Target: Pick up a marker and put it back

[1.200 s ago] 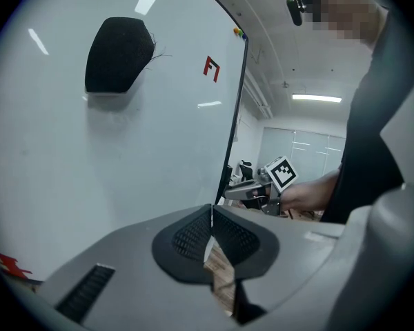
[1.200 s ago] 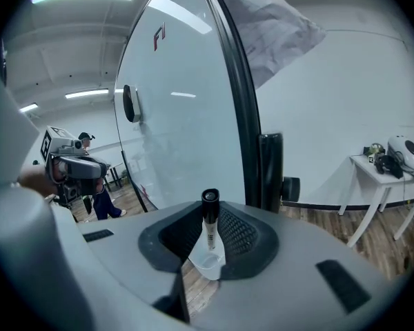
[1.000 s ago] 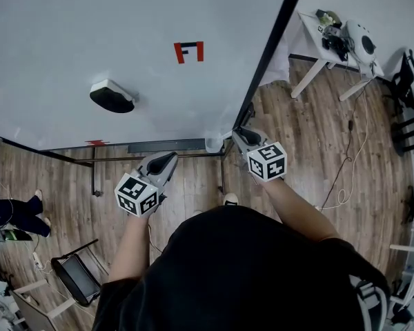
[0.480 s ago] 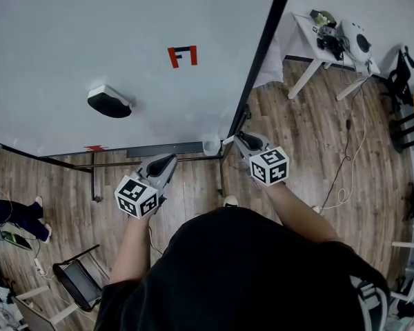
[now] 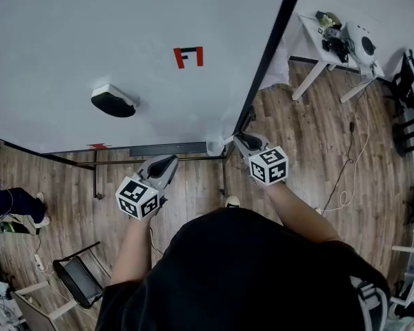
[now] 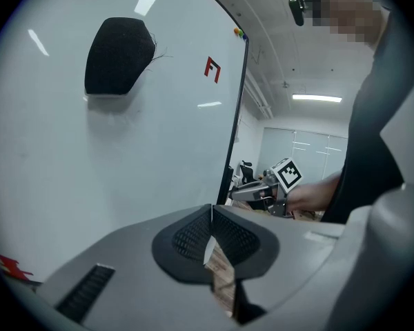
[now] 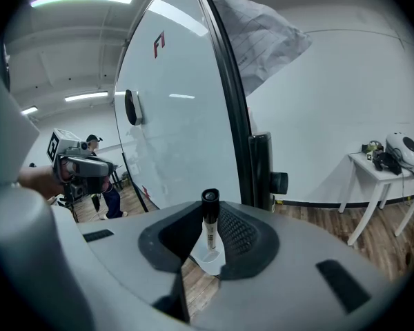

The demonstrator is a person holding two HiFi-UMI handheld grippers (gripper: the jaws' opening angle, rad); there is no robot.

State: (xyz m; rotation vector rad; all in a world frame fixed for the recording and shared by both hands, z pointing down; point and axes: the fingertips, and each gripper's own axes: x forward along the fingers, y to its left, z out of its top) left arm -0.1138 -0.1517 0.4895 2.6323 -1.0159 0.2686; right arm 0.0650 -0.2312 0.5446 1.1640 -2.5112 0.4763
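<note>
From where I stand, the right gripper (image 5: 238, 138) has its jaws closed on a white-barrelled marker with a black cap (image 7: 209, 225). It holds the marker upright at the lower corner of the large white whiteboard (image 5: 90, 33), close to the black frame post (image 7: 229, 102). Directly under the marker sits a small translucent plastic cup (image 7: 208, 259). The barrel's lower end looks to be at the cup's mouth, though I can't be sure it is inside.

The left gripper (image 6: 211, 214) hangs off to the side with its jaws pressed together on nothing.

The risk is in the release. If the marker tilts or sits off-centre when the jaws part, it could catch the cup's rim and drop to the wooden floor (image 5: 310, 136). A sideways nudge against so light a cup might also knock it loose.
</note>
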